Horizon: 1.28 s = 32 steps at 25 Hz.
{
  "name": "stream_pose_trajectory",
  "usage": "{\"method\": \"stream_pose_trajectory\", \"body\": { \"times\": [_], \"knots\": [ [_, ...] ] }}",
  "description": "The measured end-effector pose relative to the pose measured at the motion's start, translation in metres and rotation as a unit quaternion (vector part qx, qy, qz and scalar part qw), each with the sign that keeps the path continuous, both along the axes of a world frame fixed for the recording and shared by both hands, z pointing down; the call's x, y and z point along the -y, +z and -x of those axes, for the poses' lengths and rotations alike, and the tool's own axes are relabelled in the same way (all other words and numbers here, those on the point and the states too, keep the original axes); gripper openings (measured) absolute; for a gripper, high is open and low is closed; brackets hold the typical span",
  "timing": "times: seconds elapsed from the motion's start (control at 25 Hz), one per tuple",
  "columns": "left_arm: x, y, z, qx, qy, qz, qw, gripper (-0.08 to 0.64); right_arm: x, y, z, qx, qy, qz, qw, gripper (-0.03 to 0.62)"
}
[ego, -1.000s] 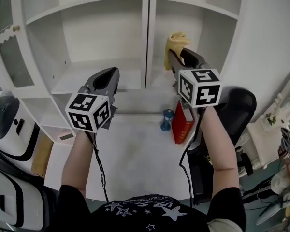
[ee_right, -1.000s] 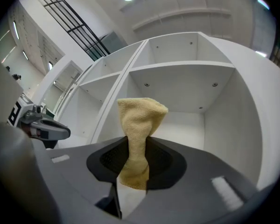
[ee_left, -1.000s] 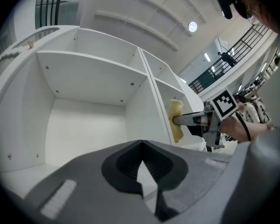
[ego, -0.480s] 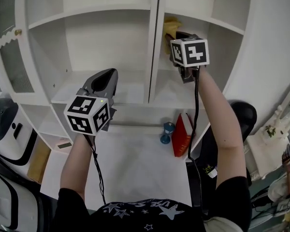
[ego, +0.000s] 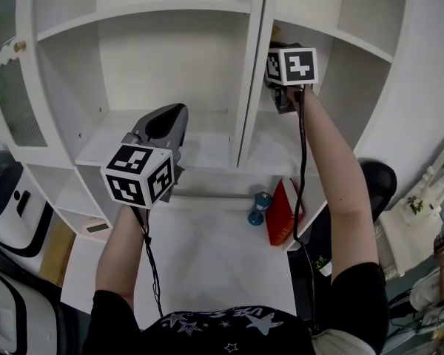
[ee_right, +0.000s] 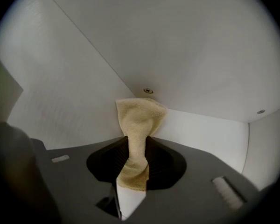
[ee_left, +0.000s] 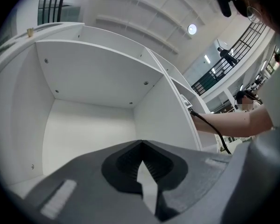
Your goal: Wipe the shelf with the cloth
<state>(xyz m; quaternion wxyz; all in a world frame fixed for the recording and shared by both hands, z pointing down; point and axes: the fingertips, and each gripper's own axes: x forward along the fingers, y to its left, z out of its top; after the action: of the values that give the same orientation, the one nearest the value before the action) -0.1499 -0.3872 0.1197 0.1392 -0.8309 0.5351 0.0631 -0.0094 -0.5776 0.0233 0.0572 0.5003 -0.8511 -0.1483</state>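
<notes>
up in shelf [ego: 345,37], right gripper [ee_right: 136,149] clamping yellow cloth [ee_right: 140,118]

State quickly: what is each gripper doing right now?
Left gripper: closed, holding nothing.
Right gripper: closed on the yellow cloth.

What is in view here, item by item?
shelf unit: one, white, ahead, its open compartments bare
cabinet door: one, white with a ribbed pane, at the unit's left, open
cloth: one, yellow, clamped in the right gripper, inside the upper right compartment
book: one, red, upright on the white surface below the shelves
small blue object: one, beside the book's left; kind unclear
black rounded object: one, far right, possibly a chair
left gripper: grey, shut, empty, before the left compartment
right gripper: grey, shut on the cloth
forearms: two, bare
</notes>
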Motion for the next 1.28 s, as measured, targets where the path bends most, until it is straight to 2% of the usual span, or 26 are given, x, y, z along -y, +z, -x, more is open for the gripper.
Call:
{"method": "stream_pose_trajectory", "body": {
  "times": [0.24, 0.4, 0.64, 0.84, 1.28],
  "knots": [
    [0.0, 0.0, 0.006, 0.01, 0.012, -0.004, 0.9999, 0.001, 0.01, -0.009, 0.009, 0.036, -0.015, -0.001, 0.999, 0.132],
    [0.005, 0.0, 0.006, 0.011, 0.012, -0.001, 0.9999, 0.001, 0.011, -0.011, 0.007, 0.032, -0.011, -0.015, 0.999, 0.133],
    [0.012, 0.002, -0.005, 0.016, 0.018, 0.006, 0.9997, 0.001, 0.015, -0.005, -0.009, 0.037, 0.024, -0.014, 0.999, 0.133],
    [0.012, 0.005, -0.014, 0.018, 0.023, 0.009, 0.9995, 0.002, 0.022, -0.009, -0.049, 0.038, 0.09, -0.03, 0.995, 0.133],
    [0.013, 0.005, -0.033, 0.02, 0.035, 0.013, 0.9991, 0.001, 0.027, -0.012, -0.12, 0.054, 0.182, -0.024, 0.982, 0.133]
  ]
}}
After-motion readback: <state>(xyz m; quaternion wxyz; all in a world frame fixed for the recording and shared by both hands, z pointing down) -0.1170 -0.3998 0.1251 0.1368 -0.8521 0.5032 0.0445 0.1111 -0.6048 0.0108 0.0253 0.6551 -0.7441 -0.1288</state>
